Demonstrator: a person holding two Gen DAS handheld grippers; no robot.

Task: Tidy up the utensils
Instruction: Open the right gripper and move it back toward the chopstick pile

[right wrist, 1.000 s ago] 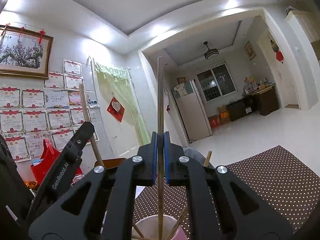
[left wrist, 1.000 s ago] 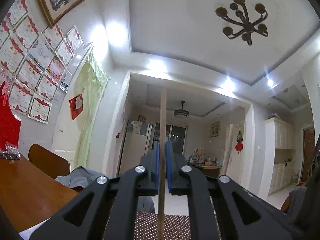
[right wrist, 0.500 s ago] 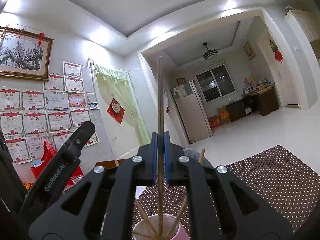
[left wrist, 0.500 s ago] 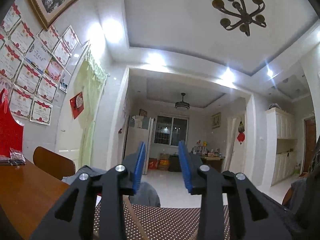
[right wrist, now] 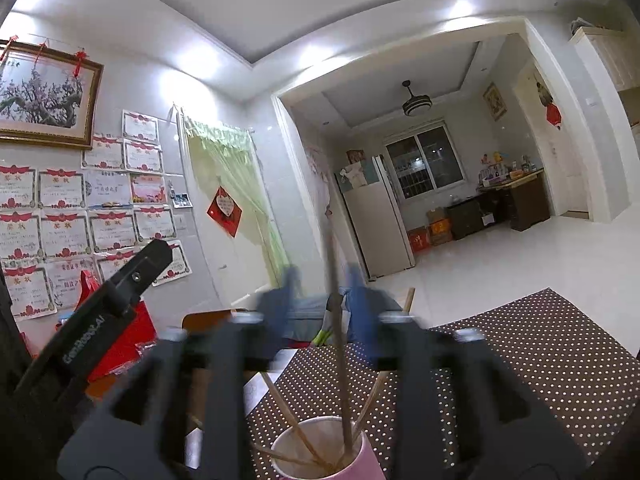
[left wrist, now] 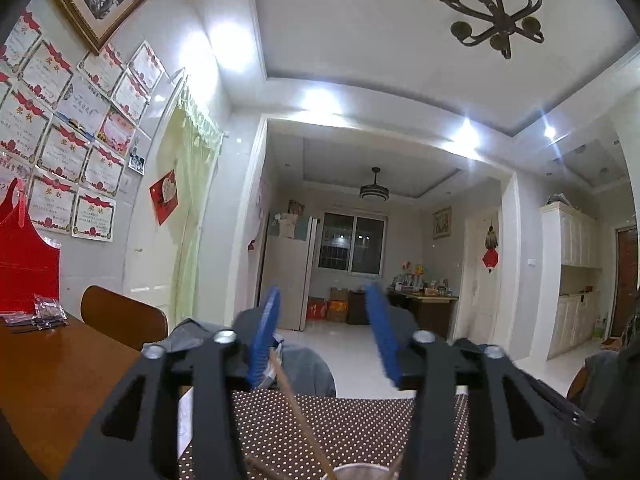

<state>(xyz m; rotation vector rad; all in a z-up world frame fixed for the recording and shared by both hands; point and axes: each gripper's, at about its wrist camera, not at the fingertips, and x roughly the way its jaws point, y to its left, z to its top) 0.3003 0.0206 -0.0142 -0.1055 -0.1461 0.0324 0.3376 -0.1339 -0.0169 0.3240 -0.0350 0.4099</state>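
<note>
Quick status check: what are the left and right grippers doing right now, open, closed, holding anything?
Left gripper: open, holding nothing.
Right gripper: open; the chopstick stands free between its fingers, its lower end in the pink cup.

The cup point(right wrist: 326, 450) is being carried on the dotted mat point(right wrist: 520, 360), which is lying on the table point(left wrist: 52, 372). Several chopsticks point(right wrist: 340, 356) are standing in the cup. A chair point(left wrist: 120, 320) is positioned behind the table, with the left gripper point(left wrist: 324, 332) left of the cup.
</note>
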